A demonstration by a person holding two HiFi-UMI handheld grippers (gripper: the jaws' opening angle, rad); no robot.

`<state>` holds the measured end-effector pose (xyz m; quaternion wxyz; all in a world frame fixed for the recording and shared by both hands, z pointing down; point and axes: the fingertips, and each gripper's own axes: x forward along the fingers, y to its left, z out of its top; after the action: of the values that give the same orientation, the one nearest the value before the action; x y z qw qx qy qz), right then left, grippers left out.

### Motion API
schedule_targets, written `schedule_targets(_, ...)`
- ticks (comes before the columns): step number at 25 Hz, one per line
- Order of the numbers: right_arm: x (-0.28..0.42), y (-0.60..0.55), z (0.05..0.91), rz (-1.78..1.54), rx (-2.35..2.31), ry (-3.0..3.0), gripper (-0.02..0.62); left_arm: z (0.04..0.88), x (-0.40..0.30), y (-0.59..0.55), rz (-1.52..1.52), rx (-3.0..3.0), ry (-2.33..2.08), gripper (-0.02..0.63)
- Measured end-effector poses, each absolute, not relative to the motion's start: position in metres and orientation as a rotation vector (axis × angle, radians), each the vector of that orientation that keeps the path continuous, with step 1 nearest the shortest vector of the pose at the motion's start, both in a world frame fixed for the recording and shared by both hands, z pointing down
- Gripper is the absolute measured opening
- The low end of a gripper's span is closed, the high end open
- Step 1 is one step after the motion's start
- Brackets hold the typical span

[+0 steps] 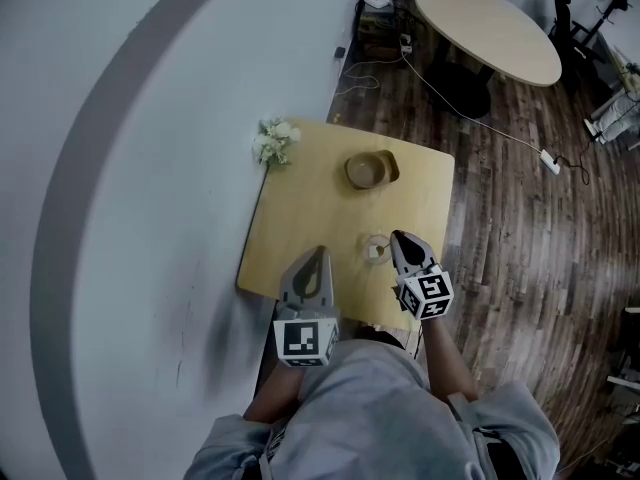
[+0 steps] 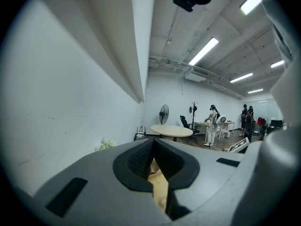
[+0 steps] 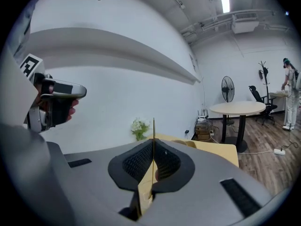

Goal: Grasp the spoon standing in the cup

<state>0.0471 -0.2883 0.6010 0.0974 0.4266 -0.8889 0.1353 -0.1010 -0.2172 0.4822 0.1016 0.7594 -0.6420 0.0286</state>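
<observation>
Gold spoon (image 3: 153,131) is clamped in your right gripper (image 3: 153,163) over the cup (image 1: 377,250), left gripper (image 2: 154,160) closed and empty; next should be lifting straight up.

No text, label, brand or number is legible anywhere.

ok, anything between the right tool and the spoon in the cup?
Nothing visible. The right tool is closed on the spoon by its thin handle, above the cup. The bowl and flowers sit farther back on the table.
</observation>
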Motion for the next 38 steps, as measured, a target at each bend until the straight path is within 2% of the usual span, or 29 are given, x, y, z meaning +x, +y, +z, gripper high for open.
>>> schedule_targets(27, 0.068, -0.165, 0.472, 0.214, 1.673, -2.702, 0.002, 0.487, -0.098, -0.147, 0.049, 2.429, -1.667, 0.002)
schedule_targets(38, 0.078, -0.14, 0.448, 0.19, 1.644, -2.795, 0.002, 0.476, -0.075, -0.138, 0.03, 2.434, -1.704, 0.002)
